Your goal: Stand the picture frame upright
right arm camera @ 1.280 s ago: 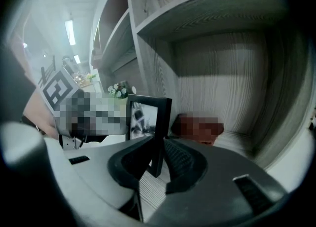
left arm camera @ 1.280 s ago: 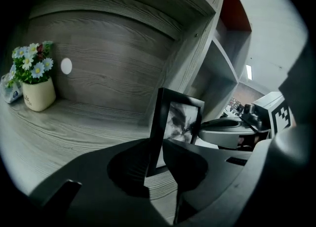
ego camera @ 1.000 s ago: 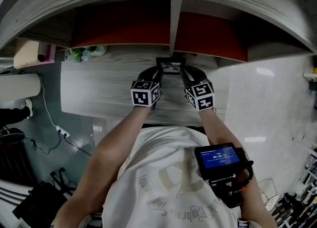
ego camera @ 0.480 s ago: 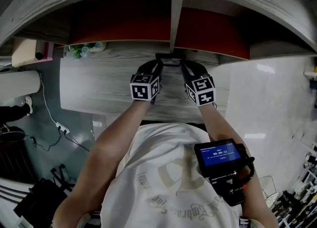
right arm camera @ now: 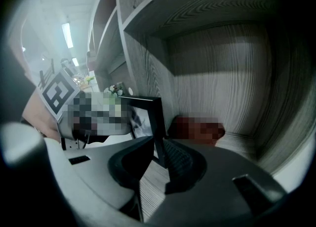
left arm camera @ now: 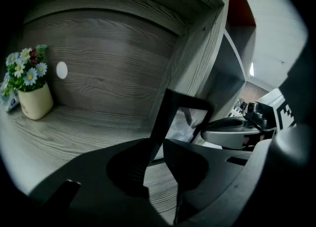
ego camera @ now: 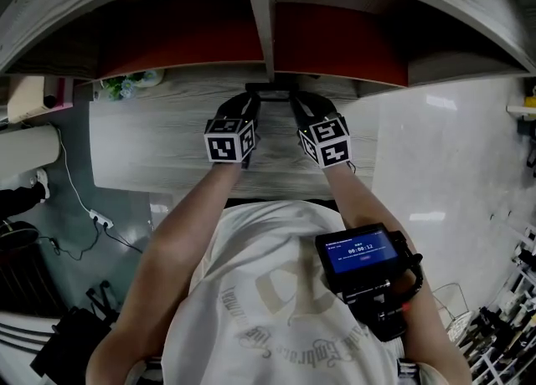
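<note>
The black picture frame (ego camera: 270, 88) stands close to upright on the wooden desk (ego camera: 159, 141), below the shelf divider (ego camera: 258, 19); from above only its thin top edge shows. My left gripper (ego camera: 249, 100) holds the frame's left bar (left arm camera: 170, 115) between its jaws, which have just been opening slightly, though both tips still touch the bar. My right gripper (ego camera: 295, 100) is shut on the frame's right bar (right arm camera: 157, 117). In the gripper views, the left gripper (left arm camera: 157, 147) and the right gripper (right arm camera: 159, 152) face each other across the frame.
A cream pot of flowers (left arm camera: 33, 100) stands at the desk's far left, the same pot (ego camera: 126, 86) showing in the head view. Shelf compartments with red back panels (ego camera: 184, 40) rise right behind the frame. A screen device (ego camera: 360, 251) hangs at the person's chest.
A second ago the frame's picture face showed from above; now only its top edge shows, so it has tipped nearer upright. The whole head view has slid left.
</note>
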`<act>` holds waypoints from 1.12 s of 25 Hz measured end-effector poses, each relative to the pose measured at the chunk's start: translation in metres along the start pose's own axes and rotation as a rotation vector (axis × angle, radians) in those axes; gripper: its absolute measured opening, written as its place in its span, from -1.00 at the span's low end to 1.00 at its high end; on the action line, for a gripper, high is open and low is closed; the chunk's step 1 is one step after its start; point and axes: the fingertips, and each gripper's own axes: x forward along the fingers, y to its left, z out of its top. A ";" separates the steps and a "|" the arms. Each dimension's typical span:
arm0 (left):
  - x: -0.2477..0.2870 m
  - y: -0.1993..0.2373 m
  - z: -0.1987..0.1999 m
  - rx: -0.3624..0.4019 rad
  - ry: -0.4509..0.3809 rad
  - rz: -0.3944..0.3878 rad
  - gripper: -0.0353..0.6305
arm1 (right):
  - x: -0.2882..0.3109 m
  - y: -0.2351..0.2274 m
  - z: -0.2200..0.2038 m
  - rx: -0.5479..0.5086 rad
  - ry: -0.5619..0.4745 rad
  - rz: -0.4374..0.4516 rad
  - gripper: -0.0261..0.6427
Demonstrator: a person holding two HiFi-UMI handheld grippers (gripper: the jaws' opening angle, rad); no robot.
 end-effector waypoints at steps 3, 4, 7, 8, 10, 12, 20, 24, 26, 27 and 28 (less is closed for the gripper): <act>0.000 0.000 0.000 0.002 -0.002 0.001 -0.63 | 0.000 -0.001 0.001 0.011 -0.001 0.001 -0.73; 0.000 0.000 0.000 0.002 -0.001 0.003 -0.63 | 0.000 -0.001 0.001 0.019 -0.002 0.000 -0.73; 0.000 0.001 -0.001 0.002 0.002 0.016 -0.59 | -0.001 -0.003 0.001 0.027 -0.005 -0.004 -0.73; -0.001 0.002 -0.001 0.000 0.001 0.020 -0.57 | -0.001 -0.003 0.002 0.030 -0.006 -0.006 -0.73; -0.002 0.002 0.002 -0.001 -0.006 0.018 -0.55 | -0.002 -0.004 0.002 0.047 -0.010 -0.005 -0.69; -0.003 0.001 0.002 -0.002 -0.008 0.013 -0.55 | -0.004 -0.006 0.001 0.070 -0.011 -0.001 -0.69; -0.011 -0.005 -0.004 0.007 -0.001 -0.007 -0.55 | -0.016 -0.010 -0.003 0.092 -0.018 -0.003 -0.69; -0.019 -0.008 -0.006 0.005 -0.016 -0.025 -0.55 | -0.024 -0.011 -0.002 0.104 -0.030 -0.008 -0.76; -0.025 -0.011 -0.006 -0.004 -0.024 -0.029 -0.58 | -0.031 -0.011 0.000 0.109 -0.040 -0.014 -0.83; -0.027 -0.012 -0.007 -0.008 -0.029 -0.030 -0.58 | -0.033 -0.011 0.001 0.115 -0.047 -0.015 -0.87; -0.030 -0.013 -0.007 -0.011 -0.035 -0.031 -0.60 | -0.035 -0.009 0.003 0.123 -0.056 -0.014 -0.90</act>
